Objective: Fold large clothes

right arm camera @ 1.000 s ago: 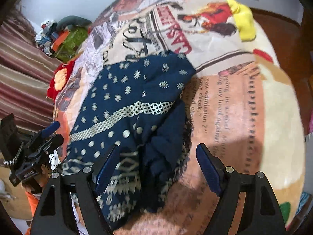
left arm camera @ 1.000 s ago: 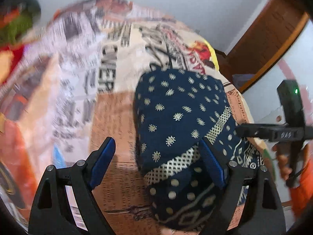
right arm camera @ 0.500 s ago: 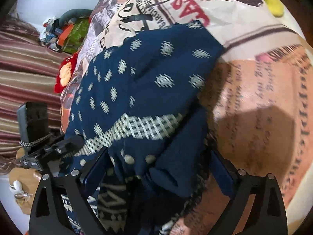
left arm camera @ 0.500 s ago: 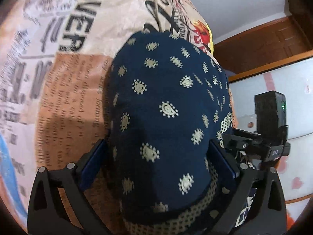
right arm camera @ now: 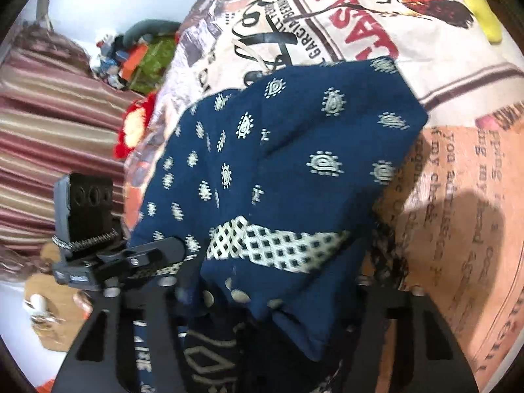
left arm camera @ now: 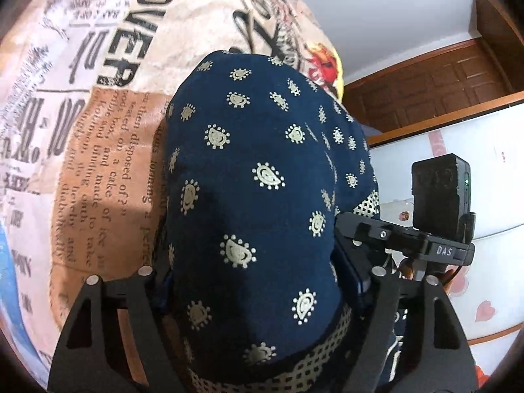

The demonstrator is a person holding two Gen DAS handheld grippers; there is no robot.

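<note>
My left claw point(left arm camera: 255, 281) is closing around a bulging fold of the navy patterned garment point(left arm camera: 258, 177), which fills the gap between its jaws; whether the pads bite yet I cannot tell. My right claw point(right arm camera: 265, 298) closes likewise over the garment's bunched edge. The garment lies on the newsprint-patterned bedspread point(left arm camera: 108, 137). Only the right view shows the striped curtain point(right arm camera: 49, 108); only the left shows the wooden door point(left arm camera: 435, 82).

Probably a home bedroom: newspaper-print bedspread point(left arm camera: 108, 150), striped curtain point(right arm camera: 49, 124), wooden door point(left arm camera: 435, 91), heart-patterned cupboard point(left arm camera: 484, 294).
</note>
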